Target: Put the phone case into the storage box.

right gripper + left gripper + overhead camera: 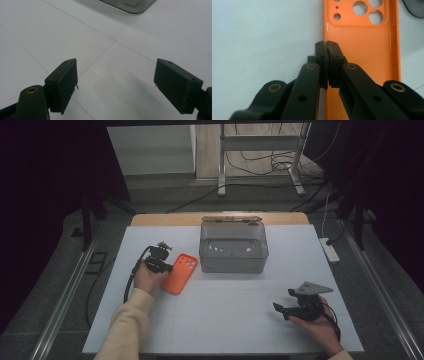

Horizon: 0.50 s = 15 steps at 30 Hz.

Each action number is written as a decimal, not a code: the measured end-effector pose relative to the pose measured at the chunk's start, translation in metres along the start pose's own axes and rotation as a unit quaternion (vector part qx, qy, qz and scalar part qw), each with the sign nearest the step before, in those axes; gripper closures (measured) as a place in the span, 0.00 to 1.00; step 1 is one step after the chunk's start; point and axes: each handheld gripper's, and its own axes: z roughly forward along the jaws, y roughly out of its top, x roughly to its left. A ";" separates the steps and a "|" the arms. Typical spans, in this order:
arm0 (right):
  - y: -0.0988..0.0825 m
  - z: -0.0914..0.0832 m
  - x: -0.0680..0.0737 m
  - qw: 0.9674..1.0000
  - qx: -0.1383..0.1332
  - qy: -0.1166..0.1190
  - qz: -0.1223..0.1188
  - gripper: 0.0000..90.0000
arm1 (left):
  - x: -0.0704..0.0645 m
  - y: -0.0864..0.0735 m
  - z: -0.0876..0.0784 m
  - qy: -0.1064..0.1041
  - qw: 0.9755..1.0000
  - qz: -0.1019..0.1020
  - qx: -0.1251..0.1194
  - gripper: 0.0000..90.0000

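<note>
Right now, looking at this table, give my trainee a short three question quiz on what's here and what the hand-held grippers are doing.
1. True or false: the left hand-held gripper is shut on the edge of the orange phone case.
2. How do the jaws of the right hand-held gripper stand? A. wide open with nothing between them. B. shut on the phone case. C. shut on the box lid.
3. In the high view, what stands on the table to the right of the phone case?

Key
1. True: the jaws pinch the case's side wall.
2. A.
3. The clear grey plastic box, open at the top.
</note>
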 end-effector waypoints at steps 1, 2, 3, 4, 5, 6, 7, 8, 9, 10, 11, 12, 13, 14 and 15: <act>0.000 0.000 0.000 1.000 0.000 0.000 0.000 0.22 | 0.001 0.000 -0.001 -0.002 1.000 0.001 0.000 0.98; 0.000 0.000 0.000 1.000 0.001 -0.001 -0.001 0.22 | 0.001 0.000 -0.002 -0.003 1.000 0.001 -0.002 0.98; 0.000 0.000 0.000 1.000 -0.001 -0.001 0.000 0.22 | 0.002 0.000 -0.004 -0.004 1.000 0.002 -0.002 0.98; 0.000 0.000 0.000 1.000 -0.001 -0.001 0.000 0.22 | 0.002 0.000 -0.005 -0.005 1.000 0.000 -0.005 0.98; 0.000 0.000 -0.001 1.000 -0.001 -0.001 0.000 0.22 | 0.003 0.000 -0.006 -0.007 1.000 0.000 -0.006 0.98; 0.000 0.000 -0.001 1.000 -0.001 -0.001 0.000 0.22 | 0.003 0.000 -0.007 -0.008 1.000 -0.001 -0.009 0.98; 0.000 0.000 -0.001 1.000 -0.002 -0.001 0.001 0.22 | 0.004 0.000 -0.008 -0.009 1.000 -0.001 -0.011 0.98; 0.000 0.000 -0.001 1.000 -0.003 -0.001 0.001 0.22 | 0.004 -0.001 -0.010 -0.010 1.000 -0.002 -0.014 0.98; 0.000 0.000 -0.001 1.000 -0.003 -0.001 0.001 0.22 | 0.005 -0.001 -0.011 -0.011 1.000 -0.001 -0.015 0.98; 0.000 0.000 -0.001 1.000 -0.003 -0.002 0.001 0.22 | 0.005 -0.001 -0.013 -0.012 1.000 -0.002 -0.018 0.98; 0.000 0.000 -0.001 1.000 -0.003 -0.002 0.000 0.22 | 0.006 -0.001 -0.015 -0.014 1.000 -0.001 -0.020 0.98; 0.000 0.000 -0.001 1.000 -0.002 -0.002 0.000 0.22 | 0.006 -0.001 -0.016 -0.015 1.000 -0.001 -0.022 0.98; 0.000 0.000 -0.001 1.000 -0.002 -0.002 0.000 0.22 | 0.006 -0.001 -0.018 -0.016 1.000 -0.002 -0.024 0.98; 0.000 0.000 -0.001 1.000 -0.002 -0.002 0.000 0.22 | 0.007 -0.001 -0.019 -0.018 1.000 -0.001 -0.025 0.98; 0.000 0.000 -0.001 1.000 -0.002 -0.002 0.000 0.22 | 0.007 -0.001 -0.020 -0.018 1.000 -0.001 -0.026 0.98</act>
